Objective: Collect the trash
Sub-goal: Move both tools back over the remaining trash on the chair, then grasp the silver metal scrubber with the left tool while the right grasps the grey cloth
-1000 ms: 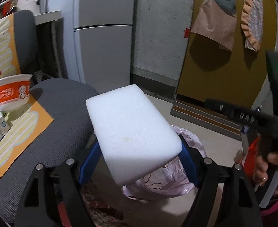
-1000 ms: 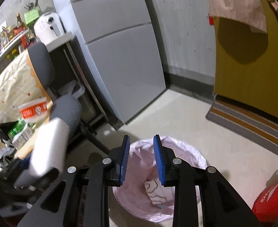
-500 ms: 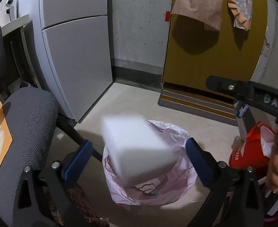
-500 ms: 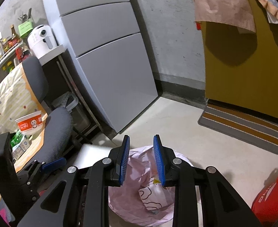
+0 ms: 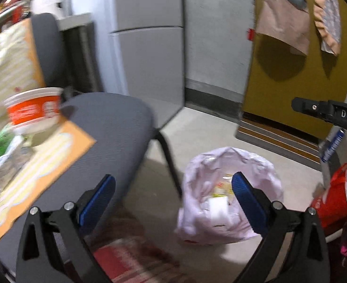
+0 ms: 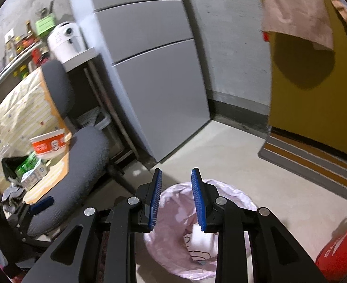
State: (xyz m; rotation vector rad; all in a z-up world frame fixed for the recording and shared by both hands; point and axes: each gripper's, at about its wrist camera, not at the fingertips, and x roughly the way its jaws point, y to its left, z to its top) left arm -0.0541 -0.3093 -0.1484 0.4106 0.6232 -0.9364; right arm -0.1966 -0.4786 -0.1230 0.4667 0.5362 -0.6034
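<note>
Trash waits on the grey chair seat (image 5: 107,127): an orange-and-white paper bowl (image 5: 33,108) near its back edge, with green and white cartons (image 6: 30,169) beside it on the orange paper. A white foam block (image 5: 218,208) lies in the pink bin bag (image 5: 265,172) on the floor. The left hand-held gripper (image 5: 171,195) is spread wide and empty; the right hand-held gripper (image 6: 176,198) hovers over the bag, parted narrowly, holding nothing. The bowl looks light and crushable, so pinching its rim gently seems best.

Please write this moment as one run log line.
left gripper: open, empty | right gripper: open, empty | foam block: in trash bag | cup: on chair
</note>
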